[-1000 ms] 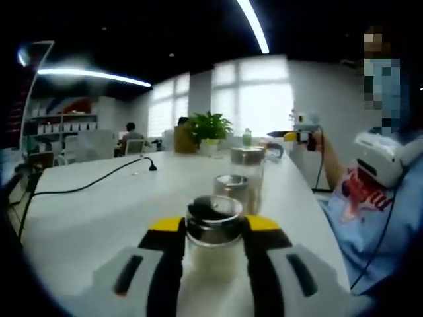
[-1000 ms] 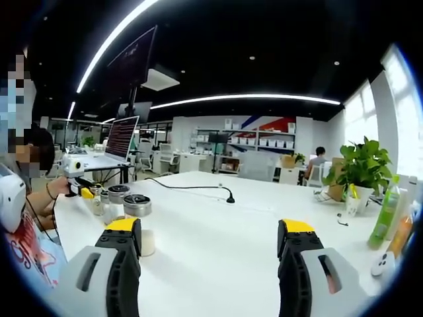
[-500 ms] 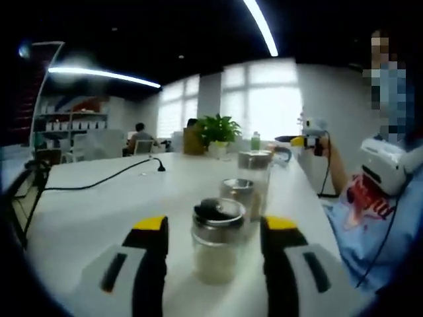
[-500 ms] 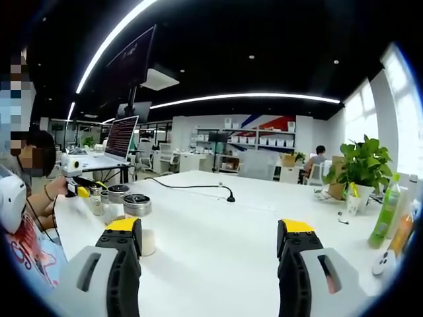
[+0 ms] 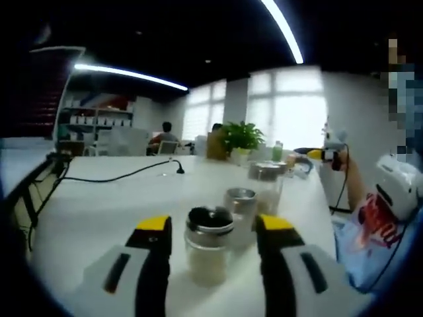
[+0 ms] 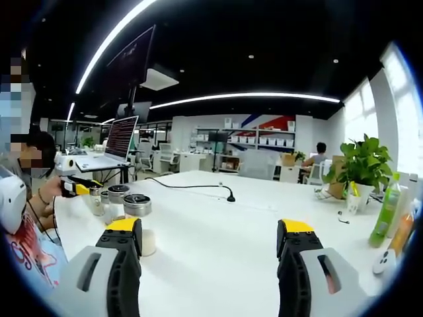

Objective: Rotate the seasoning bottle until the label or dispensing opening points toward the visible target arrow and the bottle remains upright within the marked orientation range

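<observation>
seasoning bottle (image 5: 209,249) upright on white table (image 5: 99,205), near its edge, facing unclear | left gripper (image 5: 213,231) released, jaws flanking bottle without touching | right gripper (image 6: 211,236) spread, holding nothing; laptop (image 6: 120,142) beyond

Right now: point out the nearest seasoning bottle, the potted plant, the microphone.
seasoning bottle (image 5: 209,246), left gripper view, glass body under the metal lid
potted plant (image 6: 357,165), right gripper view, leaves
microphone (image 6: 229,197), right gripper view, base
</observation>
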`<state>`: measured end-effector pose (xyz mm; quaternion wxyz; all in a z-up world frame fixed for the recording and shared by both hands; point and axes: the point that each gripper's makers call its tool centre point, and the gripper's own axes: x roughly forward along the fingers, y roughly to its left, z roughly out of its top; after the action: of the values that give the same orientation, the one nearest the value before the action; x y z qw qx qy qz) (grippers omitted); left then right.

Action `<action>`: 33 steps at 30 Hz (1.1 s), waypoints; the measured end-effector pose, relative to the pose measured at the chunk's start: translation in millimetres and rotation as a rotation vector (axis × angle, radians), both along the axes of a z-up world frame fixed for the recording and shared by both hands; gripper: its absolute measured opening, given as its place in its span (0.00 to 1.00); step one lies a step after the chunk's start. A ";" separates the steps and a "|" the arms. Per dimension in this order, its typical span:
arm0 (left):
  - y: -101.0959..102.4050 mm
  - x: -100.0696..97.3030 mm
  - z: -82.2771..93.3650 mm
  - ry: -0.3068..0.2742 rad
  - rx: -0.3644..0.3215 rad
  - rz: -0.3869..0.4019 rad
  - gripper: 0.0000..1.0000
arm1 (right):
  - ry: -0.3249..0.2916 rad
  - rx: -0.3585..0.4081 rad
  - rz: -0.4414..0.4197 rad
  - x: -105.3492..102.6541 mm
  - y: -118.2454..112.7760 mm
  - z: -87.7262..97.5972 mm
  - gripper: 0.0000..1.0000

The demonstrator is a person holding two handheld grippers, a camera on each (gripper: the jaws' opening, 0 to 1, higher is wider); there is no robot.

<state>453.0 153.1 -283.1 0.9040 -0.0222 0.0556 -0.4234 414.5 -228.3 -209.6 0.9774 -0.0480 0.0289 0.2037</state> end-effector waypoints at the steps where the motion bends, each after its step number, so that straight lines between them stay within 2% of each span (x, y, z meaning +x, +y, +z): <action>1: 1.8 0.7 -0.1 -0.002 0.008 0.025 0.55 | 0.000 0.001 0.001 -0.1 0.1 0.0 0.87; 6: 4.3 2.2 -2.2 -0.006 0.040 0.102 0.55 | 0.000 0.000 0.002 -0.5 0.1 0.1 0.87; 9: 4.5 3.2 -0.4 0.007 0.003 0.143 0.55 | -0.001 0.000 -0.001 -0.8 0.0 0.2 0.87; 14: 8.0 5.9 0.8 -0.022 0.035 0.247 0.55 | -0.002 -0.001 -0.001 -1.1 1.0 0.0 0.87; 21: 1.6 1.9 10.6 -0.034 -0.036 0.314 0.56 | -0.004 -0.001 0.001 -1.9 1.6 0.3 0.86; 27: -1.4 1.5 11.9 -0.053 -0.041 0.373 0.55 | -0.004 -0.002 -0.001 -2.0 1.6 0.1 0.86; 31: -0.3 4.0 6.5 -0.071 0.002 0.433 0.53 | -0.005 -0.005 -0.001 -1.8 1.4 1.2 0.86; 33: -1.7 3.6 7.5 -0.083 -0.003 0.449 0.50 | -0.005 -0.004 0.001 -1.6 1.8 1.5 0.86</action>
<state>456.6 151.4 -275.6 0.9769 -0.0182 0.0116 -0.2124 413.0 -226.6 -208.0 0.9773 -0.0506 0.0268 0.2039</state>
